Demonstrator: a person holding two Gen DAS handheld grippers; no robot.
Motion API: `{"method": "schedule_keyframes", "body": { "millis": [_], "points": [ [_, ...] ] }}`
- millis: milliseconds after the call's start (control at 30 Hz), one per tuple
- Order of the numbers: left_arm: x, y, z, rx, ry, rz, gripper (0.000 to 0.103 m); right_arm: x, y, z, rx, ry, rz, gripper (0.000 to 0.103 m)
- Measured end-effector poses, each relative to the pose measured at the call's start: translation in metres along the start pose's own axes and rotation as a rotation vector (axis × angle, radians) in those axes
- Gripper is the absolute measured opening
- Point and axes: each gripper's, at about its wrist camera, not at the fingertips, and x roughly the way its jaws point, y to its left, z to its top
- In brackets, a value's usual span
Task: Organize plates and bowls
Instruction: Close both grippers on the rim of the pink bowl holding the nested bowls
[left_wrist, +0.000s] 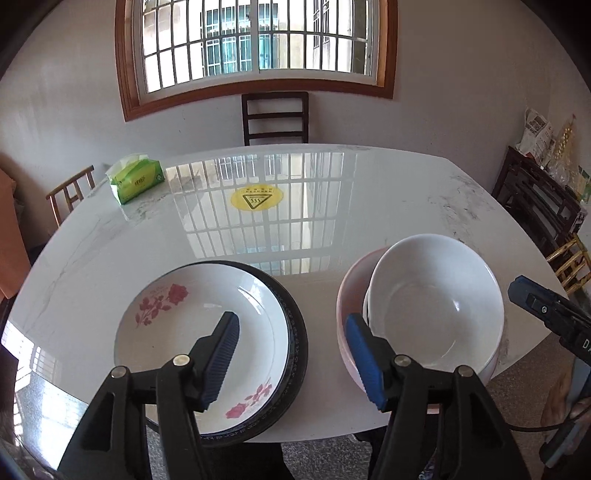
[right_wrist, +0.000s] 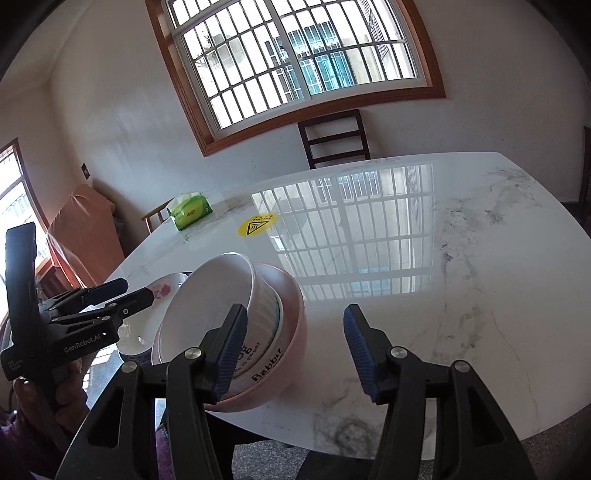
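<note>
On the left, near the table's (left_wrist: 332, 221) front edge, the flowered plate (left_wrist: 199, 325) sits nested in a dark-rimmed plate (left_wrist: 295, 332); the left gripper (left_wrist: 291, 354) hovers above the gap between that stack and the bowls, its fingers apart and clamped on nothing. To the right, the white bowl (left_wrist: 436, 302) leans tilted inside the pink bowl (left_wrist: 345, 295), seemingly with another bowl between them, though the view is poor. The right gripper (right_wrist: 295, 347) hangs beside this stack, fingers apart and empty. Both stacks look built, so the sorting seems nearly finished; next, the tilted bowl wants a gentle nudge to seat level
</note>
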Motion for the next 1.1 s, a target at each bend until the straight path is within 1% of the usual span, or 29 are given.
{"method": "schedule_keyframes", "body": {
  "millis": [67,133,233,300,367,533,600,633,667,700,767,800,867,933,1000,1100],
  "points": [
    [0.009,0.014,0.001,-0.077,0.060,-0.079,0.062,-0.003,-0.009,-0.001,0.043,0.003,0.004,0.053],
    [0.020,0.023,0.003,-0.123,0.115,-0.145,0.062,-0.005,-0.015,-0.001,0.077,0.022,0.016,0.053],
    [0.032,0.024,0.007,-0.133,0.183,-0.166,0.062,-0.001,-0.023,-0.002,0.136,0.086,0.079,0.050],
    [0.038,0.020,0.009,-0.110,0.228,-0.170,0.061,0.006,-0.026,-0.001,0.166,0.137,0.103,0.049],
    [0.042,0.014,0.011,-0.085,0.259,-0.159,0.061,0.012,-0.027,0.001,0.158,0.179,0.091,0.047],
    [0.044,0.003,0.018,-0.047,0.301,-0.123,0.061,0.029,-0.027,0.004,0.157,0.288,0.104,0.044],
    [0.046,0.002,0.021,-0.039,0.314,-0.109,0.061,0.034,-0.027,0.006,0.142,0.320,0.093,0.040],
    [0.047,0.002,0.022,-0.039,0.321,-0.104,0.058,0.037,-0.026,0.007,0.132,0.338,0.091,0.039],
    [0.050,0.001,0.023,-0.040,0.337,-0.107,0.052,0.038,-0.027,0.008,0.135,0.352,0.095,0.039],
    [0.051,0.001,0.024,-0.049,0.353,-0.128,0.048,0.041,-0.028,0.009,0.143,0.366,0.100,0.039],
    [0.054,0.002,0.026,-0.073,0.384,-0.163,0.036,0.044,-0.029,0.010,0.149,0.396,0.110,0.036],
    [0.054,0.000,0.026,-0.077,0.395,-0.176,0.033,0.046,-0.030,0.011,0.153,0.412,0.114,0.034],
    [0.054,-0.003,0.028,-0.074,0.406,-0.191,0.022,0.048,-0.030,0.015,0.145,0.433,0.108,0.033],
    [0.052,-0.009,0.028,-0.067,0.407,-0.195,0.014,0.049,-0.026,0.018,0.129,0.449,0.102,0.028],
    [0.052,-0.011,0.027,-0.068,0.410,-0.188,0.013,0.051,-0.022,0.022,0.108,0.470,0.084,0.025],
    [0.053,-0.009,0.028,-0.086,0.419,-0.196,0.013,0.054,-0.017,0.027,0.082,0.508,0.051,0.024]
  ]
}}
